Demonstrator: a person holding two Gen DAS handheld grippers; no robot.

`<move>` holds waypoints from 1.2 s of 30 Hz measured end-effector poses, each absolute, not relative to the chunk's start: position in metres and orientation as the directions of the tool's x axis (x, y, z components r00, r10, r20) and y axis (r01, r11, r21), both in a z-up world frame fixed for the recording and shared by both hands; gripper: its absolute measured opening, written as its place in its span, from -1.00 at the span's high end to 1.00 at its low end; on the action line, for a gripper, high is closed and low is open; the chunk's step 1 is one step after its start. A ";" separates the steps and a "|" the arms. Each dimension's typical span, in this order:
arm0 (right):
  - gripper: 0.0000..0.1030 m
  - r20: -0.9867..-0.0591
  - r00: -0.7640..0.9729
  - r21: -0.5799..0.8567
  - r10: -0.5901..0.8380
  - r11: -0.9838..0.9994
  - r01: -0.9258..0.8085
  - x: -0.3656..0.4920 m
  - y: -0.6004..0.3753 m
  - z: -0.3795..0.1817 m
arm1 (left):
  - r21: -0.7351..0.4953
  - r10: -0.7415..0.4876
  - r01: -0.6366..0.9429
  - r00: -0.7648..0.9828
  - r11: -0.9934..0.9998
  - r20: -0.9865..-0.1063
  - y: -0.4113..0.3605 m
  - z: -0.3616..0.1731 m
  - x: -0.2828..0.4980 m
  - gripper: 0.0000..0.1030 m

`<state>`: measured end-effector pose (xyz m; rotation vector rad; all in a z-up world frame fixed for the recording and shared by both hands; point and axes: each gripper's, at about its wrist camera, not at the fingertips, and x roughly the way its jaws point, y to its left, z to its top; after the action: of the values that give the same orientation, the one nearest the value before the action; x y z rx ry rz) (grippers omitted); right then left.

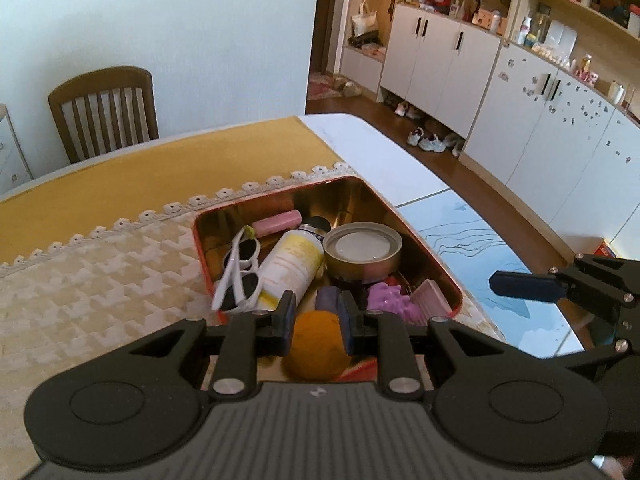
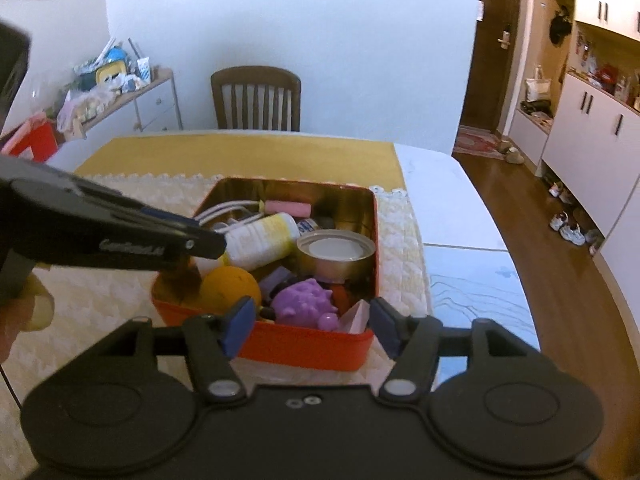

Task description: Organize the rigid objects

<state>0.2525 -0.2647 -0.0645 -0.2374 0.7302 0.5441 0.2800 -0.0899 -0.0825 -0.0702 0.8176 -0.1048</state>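
Note:
A red tin box [image 1: 448,276] [image 2: 304,346] with a gold inside stands on the table and holds several objects: white sunglasses [image 1: 240,272], a white and yellow bottle [image 1: 290,268] [image 2: 260,240], a round tin lid [image 1: 362,250] [image 2: 336,256], a pink bar [image 1: 276,222] [image 2: 288,208], a purple toy [image 1: 390,300] [image 2: 306,304]. My left gripper [image 1: 316,322] is shut on an orange ball [image 1: 316,344] [image 2: 230,288] at the box's near corner. My right gripper [image 2: 312,326] is open and empty just in front of the box.
The box stands on a cream quilted mat [image 1: 100,280] over a yellow cloth [image 1: 160,176]. A wooden chair [image 1: 104,112] stands behind the table. White cabinets [image 1: 440,64] and shoes [image 1: 428,142] line the room on the right. The table edge is right of the box.

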 end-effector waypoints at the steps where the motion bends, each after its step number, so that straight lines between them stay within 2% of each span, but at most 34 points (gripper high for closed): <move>1: -0.24 -0.681 0.621 -0.015 0.388 0.841 -0.541 0.249 -0.264 -0.061 | -0.105 -0.123 0.067 0.682 0.992 -0.721 -0.088 -0.080 0.276 0.35; 2: -0.28 -0.677 0.625 -0.010 0.389 0.844 -0.536 0.246 -0.264 -0.058 | -0.108 -0.127 0.070 0.686 0.992 -0.716 -0.086 -0.078 0.271 0.12; 4: -0.37 -0.670 0.632 0.003 0.391 0.852 -0.524 0.240 -0.264 -0.052 | -0.098 -0.119 0.070 0.702 0.993 -0.702 -0.082 -0.072 0.261 -0.17; 10: -0.56 -0.647 0.652 0.044 0.396 0.872 -0.487 0.224 -0.267 -0.037 | -0.086 -0.120 0.083 0.726 0.993 -0.678 -0.073 -0.056 0.237 -0.25; 16: -0.90 -0.617 0.679 0.064 0.397 0.886 -0.460 0.208 -0.270 -0.022 | -0.076 -0.119 0.092 0.748 0.993 -0.653 -0.066 -0.042 0.213 -0.64; 18: -1.00 -0.604 0.691 0.069 0.396 0.890 -0.450 0.203 -0.272 -0.016 | -0.085 -0.125 0.091 0.745 0.992 -0.655 -0.064 -0.040 0.206 -0.64; 23: -1.00 -0.584 0.705 0.089 0.402 0.896 -0.436 0.192 -0.277 -0.005 | -0.109 -0.129 0.075 0.739 0.991 -0.661 -0.059 -0.035 0.193 -0.68; 24: -1.00 -0.583 0.707 0.092 0.400 0.897 -0.432 0.191 -0.278 -0.003 | -0.117 -0.131 0.071 0.739 0.991 -0.661 -0.058 -0.034 0.191 -0.71; 26: -1.00 -0.580 0.710 0.095 0.399 0.899 -0.428 0.186 -0.278 -0.002 | -0.127 -0.129 0.058 0.739 0.990 -0.662 -0.057 -0.032 0.185 -0.95; 36: -1.00 -0.569 0.724 0.100 0.390 0.907 -0.410 0.172 -0.282 0.003 | -0.073 -0.111 0.084 0.753 0.994 -0.649 -0.070 -0.024 0.167 -0.96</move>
<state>0.1723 -0.2825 0.0026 -0.0333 0.6202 0.4415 0.1667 -0.0696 -0.0235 -0.0396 0.7106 -0.1066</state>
